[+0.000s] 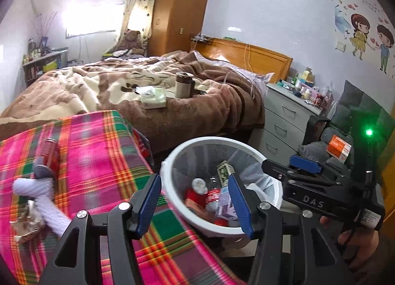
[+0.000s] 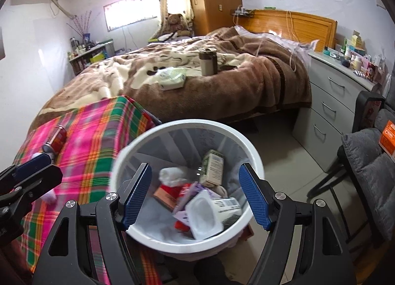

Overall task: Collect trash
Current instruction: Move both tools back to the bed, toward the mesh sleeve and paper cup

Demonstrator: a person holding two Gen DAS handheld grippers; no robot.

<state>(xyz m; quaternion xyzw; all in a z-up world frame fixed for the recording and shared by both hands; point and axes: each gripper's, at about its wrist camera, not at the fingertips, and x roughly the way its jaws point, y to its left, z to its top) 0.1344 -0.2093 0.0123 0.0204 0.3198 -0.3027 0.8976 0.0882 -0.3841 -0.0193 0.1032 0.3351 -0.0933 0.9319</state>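
Observation:
A white trash bin [image 1: 172, 159] [image 2: 187, 124] with a clear liner stands on the floor beside a low table under a pink plaid cloth [image 1: 98, 161]. Inside lie a white yoghurt cup [image 2: 205, 213], a green carton [image 2: 213, 169], a crumpled tissue [image 2: 172, 174] and red packaging. My right gripper [image 2: 195, 198] hangs open over the bin with nothing between its fingers. My left gripper [image 1: 195, 206] is open and empty at the bin's left rim. On the cloth remain a red can [image 1: 50, 153], a white knitted piece [image 1: 47, 201] and a crumpled foil wrapper [image 1: 27, 223].
A bed with a brown blanket [image 1: 172, 117] stands behind, bearing a tissue pack [image 1: 154, 98] and a flask [image 1: 182, 85]. Grey drawers [image 2: 333, 102] with small items on top are at the right. A grey cushioned chair [image 2: 370, 161] holds an orange box [image 1: 339, 148].

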